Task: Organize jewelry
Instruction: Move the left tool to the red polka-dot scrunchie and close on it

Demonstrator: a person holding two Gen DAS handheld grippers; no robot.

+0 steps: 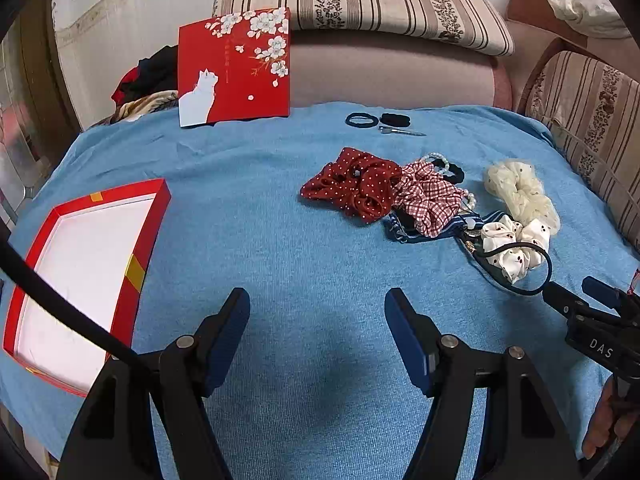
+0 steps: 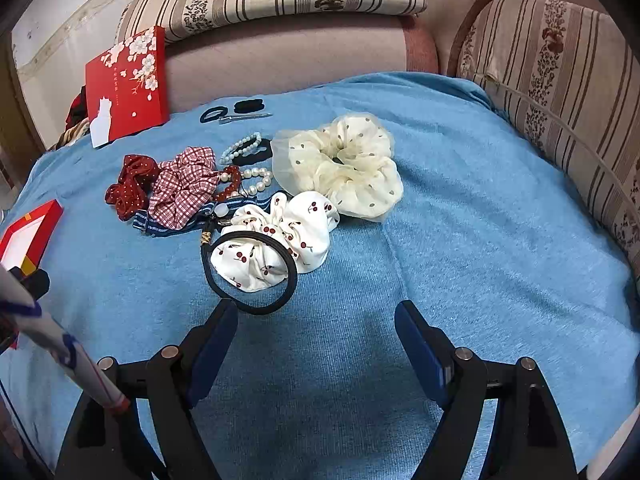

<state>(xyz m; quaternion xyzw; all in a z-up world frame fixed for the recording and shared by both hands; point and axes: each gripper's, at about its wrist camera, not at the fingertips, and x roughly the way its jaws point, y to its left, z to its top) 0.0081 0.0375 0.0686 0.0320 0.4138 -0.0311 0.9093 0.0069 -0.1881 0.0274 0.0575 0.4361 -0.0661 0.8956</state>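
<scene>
Both tools hover over the blue cloth (image 2: 460, 240) with nothing between their fingers: the left tool (image 1: 316, 304) stands apart over bare cloth, and the right tool (image 2: 316, 316) stands apart just short of the black hair tie (image 2: 250, 272). That tie lies at the near edge of the pile, draped across the cherry-print scrunchie (image 2: 280, 240), and I judge this the trouble: a closing pinch may catch scrunchie fabric with the thin loop, or the loop may slip off the pads. Behind the cherry-print scrunchie sit the cream scrunchie (image 2: 340, 168), the pearl bracelets (image 2: 248, 160) and the checked scrunchie (image 2: 182, 192), tangled closely enough that one lift could drag neighbours along. The open red box (image 1: 80, 272) waits well to the left of the pile, its lid (image 1: 236, 68) propped far behind, so anything lifted must cross bare cloth to reach it.
</scene>
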